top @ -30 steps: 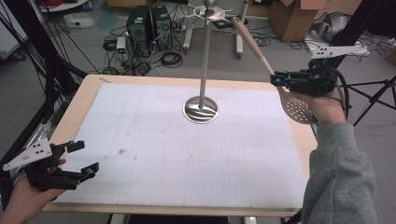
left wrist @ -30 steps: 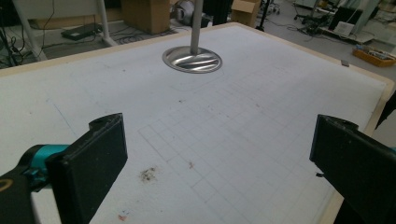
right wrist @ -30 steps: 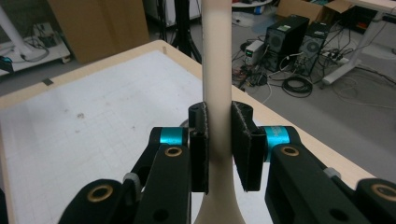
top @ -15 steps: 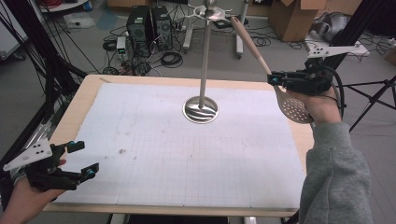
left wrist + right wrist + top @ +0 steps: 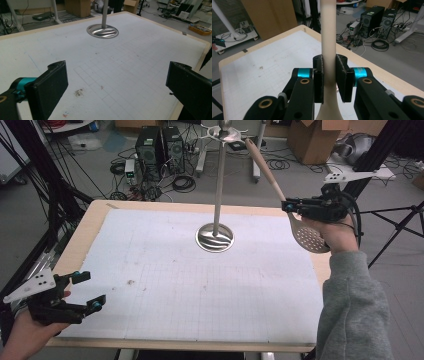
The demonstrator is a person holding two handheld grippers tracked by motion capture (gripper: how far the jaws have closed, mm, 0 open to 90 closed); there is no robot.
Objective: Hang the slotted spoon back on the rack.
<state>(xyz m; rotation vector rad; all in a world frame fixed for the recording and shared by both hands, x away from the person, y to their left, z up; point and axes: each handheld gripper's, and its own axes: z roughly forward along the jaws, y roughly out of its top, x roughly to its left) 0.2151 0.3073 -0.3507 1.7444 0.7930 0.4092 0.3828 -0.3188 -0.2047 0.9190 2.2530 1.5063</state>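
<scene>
A metal stand (image 5: 215,237) with a round base, a tall pole and hooks at the top rises from the middle of the white mat; its base (image 5: 102,31) also shows in the left gripper view. My right gripper (image 5: 286,206) is shut on the handle of a wooden slotted spoon (image 5: 310,238) held in the air at the table's right edge, handle tip near the stand's top hooks. In the right gripper view the pale handle (image 5: 329,37) runs up between the closed jaws. My left gripper (image 5: 87,292) rests open at the near left corner, nothing between its jaws.
The white gridded mat (image 5: 200,280) covers most of the wooden table (image 5: 95,212). Behind the table, computer towers (image 5: 160,147), cables and cardboard boxes (image 5: 312,137) lie on the floor. A tripod leg (image 5: 395,227) stands off the table's right side.
My right gripper has lifted the spoon slightly and moved it a little left toward the stand's top. The left gripper has stayed put.
</scene>
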